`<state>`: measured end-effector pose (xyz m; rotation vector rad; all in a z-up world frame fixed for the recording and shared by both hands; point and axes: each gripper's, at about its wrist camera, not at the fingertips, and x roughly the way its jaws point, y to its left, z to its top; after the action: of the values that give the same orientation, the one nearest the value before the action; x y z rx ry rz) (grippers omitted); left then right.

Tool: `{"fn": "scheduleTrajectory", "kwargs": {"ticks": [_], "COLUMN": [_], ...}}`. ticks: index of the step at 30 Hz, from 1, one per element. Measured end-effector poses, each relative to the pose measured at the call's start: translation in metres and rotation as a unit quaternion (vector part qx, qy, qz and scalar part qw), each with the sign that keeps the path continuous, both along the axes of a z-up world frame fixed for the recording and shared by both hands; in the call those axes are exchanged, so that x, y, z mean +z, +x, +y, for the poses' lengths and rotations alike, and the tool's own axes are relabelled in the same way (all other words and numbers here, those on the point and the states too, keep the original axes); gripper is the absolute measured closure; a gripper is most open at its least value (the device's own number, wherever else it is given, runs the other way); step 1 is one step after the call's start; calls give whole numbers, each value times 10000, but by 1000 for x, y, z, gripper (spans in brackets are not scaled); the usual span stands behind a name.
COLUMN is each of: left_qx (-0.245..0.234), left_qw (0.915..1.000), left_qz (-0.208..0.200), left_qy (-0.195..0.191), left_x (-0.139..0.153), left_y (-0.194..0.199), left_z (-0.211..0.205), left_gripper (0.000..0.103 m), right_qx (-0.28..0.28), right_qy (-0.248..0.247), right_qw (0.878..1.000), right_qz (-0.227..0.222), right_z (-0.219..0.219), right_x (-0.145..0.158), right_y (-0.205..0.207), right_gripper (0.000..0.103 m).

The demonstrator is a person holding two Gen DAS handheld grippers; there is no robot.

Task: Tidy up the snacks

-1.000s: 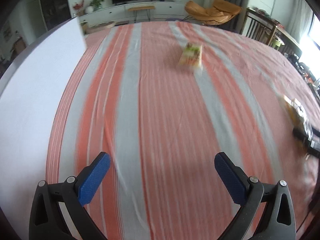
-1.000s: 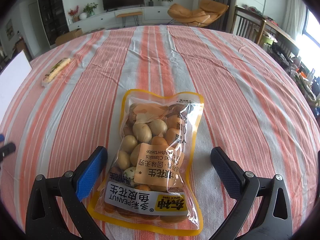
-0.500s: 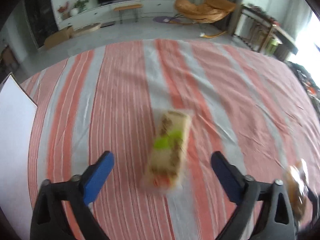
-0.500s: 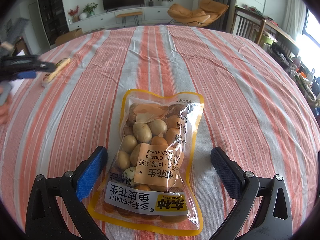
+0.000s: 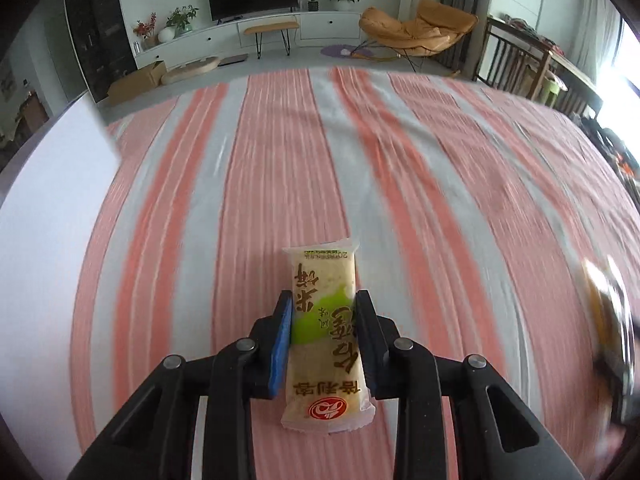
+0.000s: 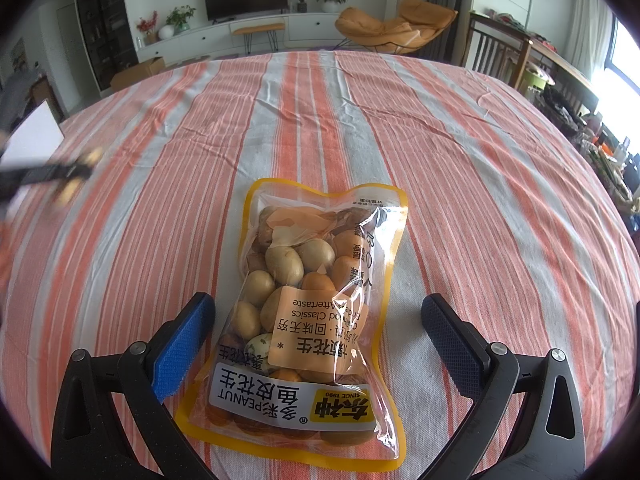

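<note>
Blue pads of the left gripper [image 5: 323,328] have just closed and pinch a rice bar [image 5: 326,340] (green swirl on its wrapper) over the striped cloth [image 5: 260,200]. Right gripper [image 6: 318,344] is spread wide, its fingers either side of the peanut bag [image 6: 312,304] lying flat on the cloth.

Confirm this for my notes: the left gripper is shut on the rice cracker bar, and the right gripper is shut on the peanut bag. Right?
Half right. The right wrist view shows the right gripper open, pads clear of the peanut bag. The left gripper is indeed shut on the rice cracker bar.
</note>
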<state>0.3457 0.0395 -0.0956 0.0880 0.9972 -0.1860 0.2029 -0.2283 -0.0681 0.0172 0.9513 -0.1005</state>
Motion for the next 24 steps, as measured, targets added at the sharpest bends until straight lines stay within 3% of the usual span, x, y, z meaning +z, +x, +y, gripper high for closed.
{"fn": "scheduleTrajectory", "kwargs": {"ticks": [5, 9, 10, 11, 12, 13, 18, 24], "left_qx": [17, 11, -20, -89, -118, -88, 28, 44], "left_qw": [9997, 9996, 9995, 9993, 9992, 9993, 9994, 9996], "left_qz": [93, -27, -78, -111, -106, -110, -352, -271], "left_qy": [-211, -284, -305, -360, -379, -353, -36, -84], "left_x": [1, 1, 1, 1, -1, -2, -6, -10], "left_y": [-101, -149, -150, -151, -151, -149, -138, -131], "left_z": [19, 26, 21, 19, 16, 14, 10, 13], "left_gripper": [74, 70, 66, 49, 25, 16, 7, 0], "right_qx": [0, 0, 0, 0, 0, 0, 0, 0], "right_qy": [0, -1, 0, 0, 0, 0, 0, -1], "right_qw": [10000, 10000, 10000, 10000, 10000, 10000, 10000, 10000], "right_qz": [0, 0, 0, 0, 0, 0, 0, -1], "right_z": [0, 0, 0, 0, 0, 0, 0, 0], "right_x": [0, 0, 0, 1, 0, 0, 0, 0], "right_y": [0, 0, 0, 0, 0, 0, 0, 0], "right_gripper": [0, 0, 0, 0, 0, 0, 0, 0]}}
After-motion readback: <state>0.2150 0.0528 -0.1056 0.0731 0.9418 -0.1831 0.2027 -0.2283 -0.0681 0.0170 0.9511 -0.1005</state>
